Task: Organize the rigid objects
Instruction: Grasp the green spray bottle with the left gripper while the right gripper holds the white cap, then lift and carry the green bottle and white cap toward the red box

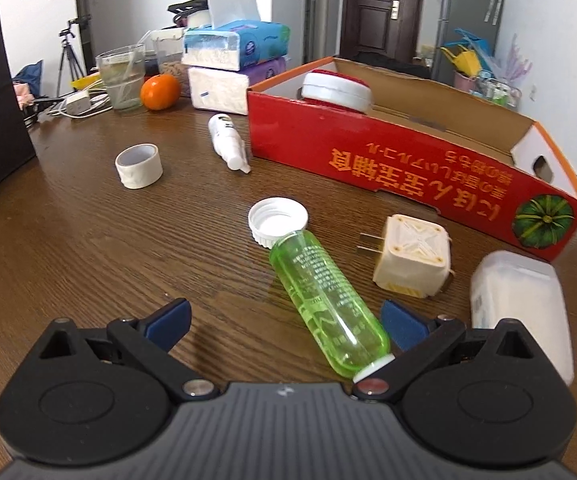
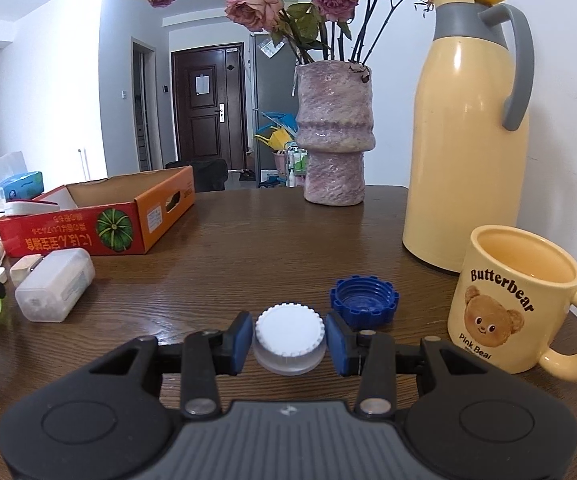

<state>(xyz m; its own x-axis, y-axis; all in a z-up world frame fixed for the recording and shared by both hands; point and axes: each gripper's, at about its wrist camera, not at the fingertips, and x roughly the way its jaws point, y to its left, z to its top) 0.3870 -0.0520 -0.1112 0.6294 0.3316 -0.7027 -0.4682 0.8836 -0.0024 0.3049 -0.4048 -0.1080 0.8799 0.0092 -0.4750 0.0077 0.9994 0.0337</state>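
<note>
1. White ribbed plastic is what I am gripping now: the right claw [image 2: 289,338] is clenching a small white cap [image 2: 289,330] by its knurled sides, just above the worktop [image 2: 248,248].
2. I am judging the cap light and stiff; the ribs are giving the pads purchase, so a side grip suits it.
3. Beside it a blue cap [image 2: 364,302] is lying open side up, and the red box [image 2: 88,228], where things seem to be going, is sitting well apart on the left.
4. My left claw [image 1: 284,320] is standing released, its pads wide on either side of a green bottle [image 1: 326,296] lying on the worktop.
5. I am expecting that bottle to be light, smooth and prone to rolling; taking it across the middle of the barrel looks safest.
6. I am reading "Butterbear" and "Pink Bear" on the yellow mug [image 2: 516,304]; the gold script on the box is appearing upside down, and the bottle's print is too small to read.
</note>
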